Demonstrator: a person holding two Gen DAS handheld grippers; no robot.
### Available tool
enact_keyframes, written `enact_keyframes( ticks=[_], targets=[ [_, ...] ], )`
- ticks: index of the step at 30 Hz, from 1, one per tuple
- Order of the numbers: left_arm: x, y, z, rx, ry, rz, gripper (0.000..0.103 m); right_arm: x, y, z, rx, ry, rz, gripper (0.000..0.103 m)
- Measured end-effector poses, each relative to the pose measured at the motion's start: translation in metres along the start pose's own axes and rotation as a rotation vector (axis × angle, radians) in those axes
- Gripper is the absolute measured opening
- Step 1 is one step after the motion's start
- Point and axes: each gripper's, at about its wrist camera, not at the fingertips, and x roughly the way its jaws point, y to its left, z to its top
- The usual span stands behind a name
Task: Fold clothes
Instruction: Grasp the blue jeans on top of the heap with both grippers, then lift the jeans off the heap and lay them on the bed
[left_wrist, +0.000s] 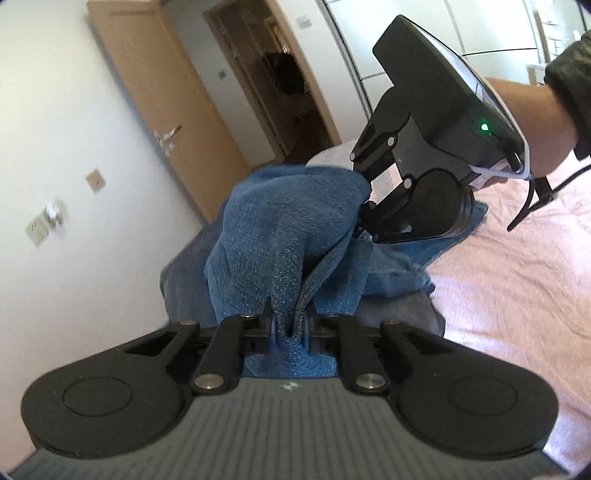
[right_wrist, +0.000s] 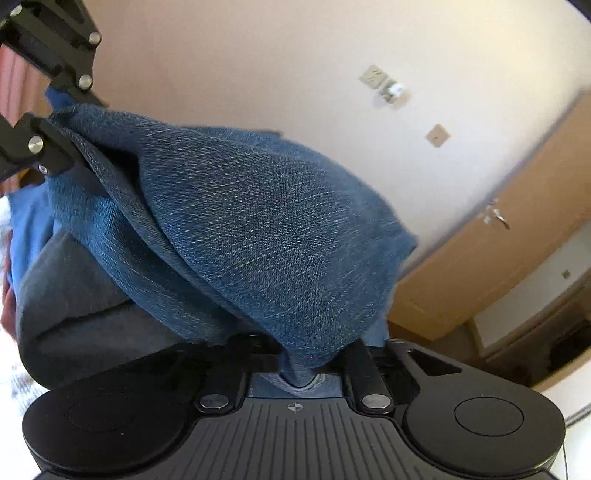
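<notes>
Left gripper (left_wrist: 288, 328): at 6 o'clock of its own view, jaws pinched on a bunched edge of the blue garment (left_wrist: 288, 236).
Garment: lifted in the air, slung between both grippers, lower folds trailing onto the pink bed (left_wrist: 517, 295) at 3 o'clock.
Right gripper (left_wrist: 364, 216): at 1 o'clock, clamped on the cloth's other edge.
Technique: judging by the sag, keep both pinches firm, spread the grippers level so the cloth hangs flat, then lay it down smoothly.
</notes>
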Motion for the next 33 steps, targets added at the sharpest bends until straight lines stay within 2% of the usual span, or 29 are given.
enact_keyframes(
  ticks=[2, 5, 9, 12, 15, 18, 22, 26, 29, 33],
  targets=[
    [-0.014, -0.009, 0.015, 0.035, -0.052, -0.005, 0.009, -0.016, -0.007, -0.002, 0.039, -0.019, -0.038, 0.003],
    [-0.044, -0.033, 0.048, 0.076, -0.147, -0.043, 0.008, -0.075, -0.020, -0.022, 0.104, -0.031, -0.119, 0.002],
    [-0.098, -0.091, 0.083, 0.130, -0.256, -0.144, 0.007, -0.153, -0.036, -0.050, 0.189, -0.045, -0.228, 0.002],
    [-0.145, -0.155, 0.092, 0.171, -0.311, -0.252, 0.007, -0.234, -0.019, -0.098, 0.243, -0.026, -0.302, 0.001],
    [-0.188, -0.231, 0.092, 0.198, -0.331, -0.369, 0.007, -0.314, 0.012, -0.160, 0.322, 0.039, -0.348, 0.001],
    [-0.221, -0.313, 0.082, 0.215, -0.309, -0.493, 0.007, -0.384, 0.055, -0.231, 0.445, 0.136, -0.375, 0.002],
    [-0.260, -0.415, 0.050, 0.224, -0.201, -0.702, 0.007, -0.462, 0.129, -0.324, 0.632, 0.293, -0.370, 0.002],
    [-0.296, -0.487, 0.026, 0.292, -0.129, -0.876, 0.007, -0.525, 0.193, -0.388, 0.827, 0.415, -0.360, 0.002],
    [-0.309, -0.507, 0.024, 0.334, -0.134, -0.942, 0.007, -0.562, 0.200, -0.401, 0.949, 0.429, -0.386, 0.002],
    [-0.296, -0.492, 0.036, 0.325, -0.148, -0.991, 0.007, -0.582, 0.202, -0.381, 0.988, 0.401, -0.437, 0.002]
  ],
)
